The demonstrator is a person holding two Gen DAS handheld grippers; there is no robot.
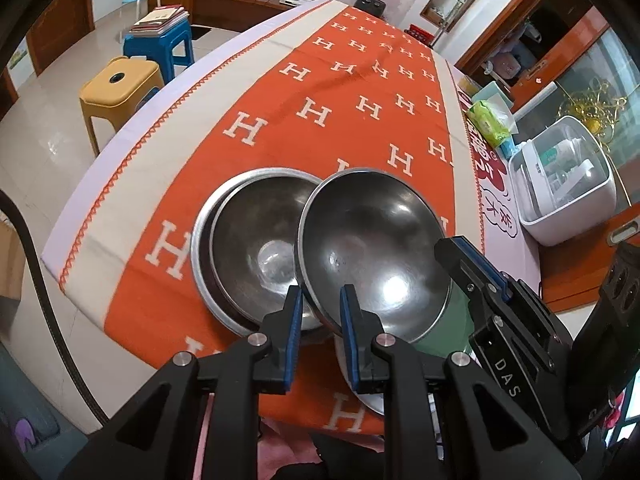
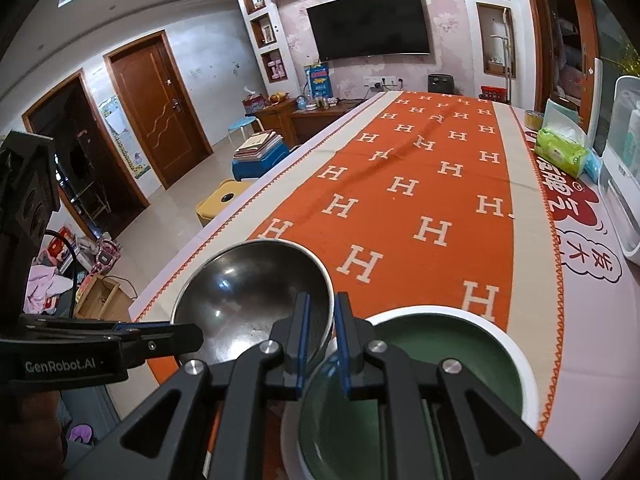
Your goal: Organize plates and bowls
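**A:** Where are you in the job?

**B:** Mid-stack, as I judge it. Take the orange cloth (image 1: 280, 128) on the tabletop (image 1: 104, 184) as the mark. At its near end a steel bowl (image 1: 256, 248) sits inside a wider metal dish (image 1: 200, 248). Just right of that, tilted, its left rim over the nested pair, is the second steel bowl (image 1: 372, 248). My left gripper (image 1: 320, 332) has its jaws narrow, one either side of that bowl's near rim; whether the pads are actually pinching I cannot tell.

**A:** And your other hand?

**B:** My right gripper (image 2: 322, 344) is at the same bowl's right rim, jaws narrow, rim between them, but again I cannot tell if there is contact. Below it, at the cloth's near right corner, are the green bowls (image 2: 452, 364), one in front of the other.

**A:** Next move?

**B:** Probably level the tilted bowl and lower it onto the nested pair, centred so the rims don't catch.

**A:** Anything in the way?

**B:** The green bowls crowd its right side. The white appliance (image 1: 568, 184) and the green tissue pack (image 1: 488, 122) lie well beyond the cloth's right edge, no trouble.
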